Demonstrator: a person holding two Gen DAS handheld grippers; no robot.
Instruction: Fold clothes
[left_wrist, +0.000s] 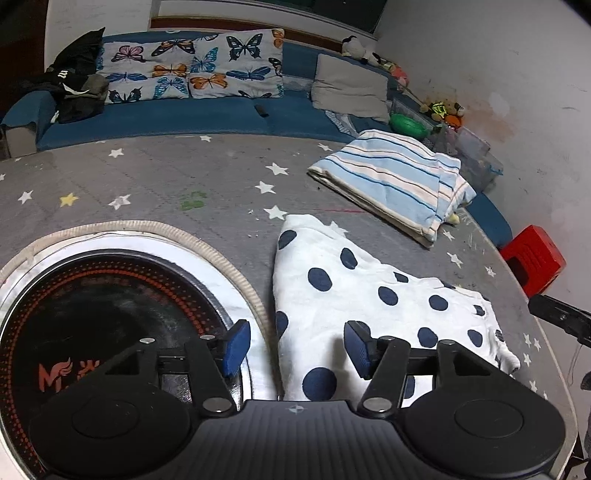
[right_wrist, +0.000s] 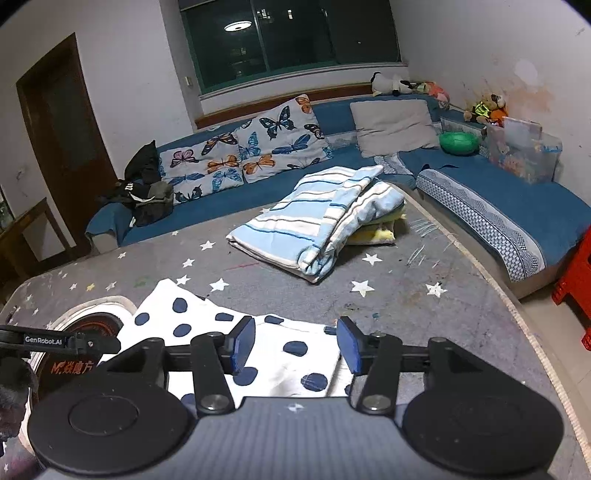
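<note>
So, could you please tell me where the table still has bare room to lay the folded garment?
Bare grey star-print cover lies between the white navy-dotted garment and the striped blue-white folded pile, and left of that pile. The near left is crowded by the round black cooktop.

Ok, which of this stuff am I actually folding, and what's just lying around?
For the job:
polka-dot garment, under both open grippers, left and right
striped folded pile

Just lying about:
round cooktop
butterfly pillows
grey cushion
green bowl
red stool
dark clothes on sofa
</note>
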